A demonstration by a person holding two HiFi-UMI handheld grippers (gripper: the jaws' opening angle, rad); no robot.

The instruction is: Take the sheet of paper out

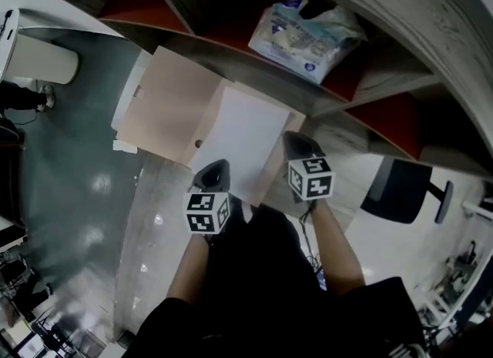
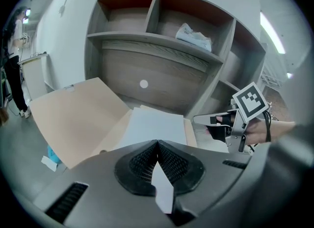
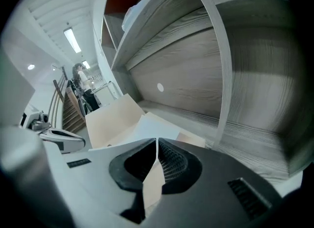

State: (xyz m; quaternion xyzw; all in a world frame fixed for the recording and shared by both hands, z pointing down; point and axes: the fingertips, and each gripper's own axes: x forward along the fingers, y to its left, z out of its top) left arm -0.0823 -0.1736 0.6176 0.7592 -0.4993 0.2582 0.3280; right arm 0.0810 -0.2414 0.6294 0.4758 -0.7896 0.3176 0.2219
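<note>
A tan folder (image 1: 166, 106) lies opened out on the floor in front of a shelf unit, its flap spread to the left. A white sheet of paper (image 1: 248, 142) rests on its right half. My left gripper (image 1: 218, 167) is at the sheet's near edge; in the left gripper view its jaws (image 2: 157, 144) are shut with the white sheet (image 2: 154, 124) pinched between them. My right gripper (image 1: 298, 141) is at the folder's near right edge. In the right gripper view, its jaws (image 3: 156, 142) are shut on a cream edge of the folder (image 3: 112, 114).
The grey wooden shelf unit (image 1: 370, 87) with red-backed compartments stands right behind the folder; a plastic package (image 1: 312, 31) lies in one compartment. A black chair (image 1: 404, 191) stands at the right, a white cylinder (image 1: 42, 60) at the far left. A person (image 2: 12, 77) stands far off.
</note>
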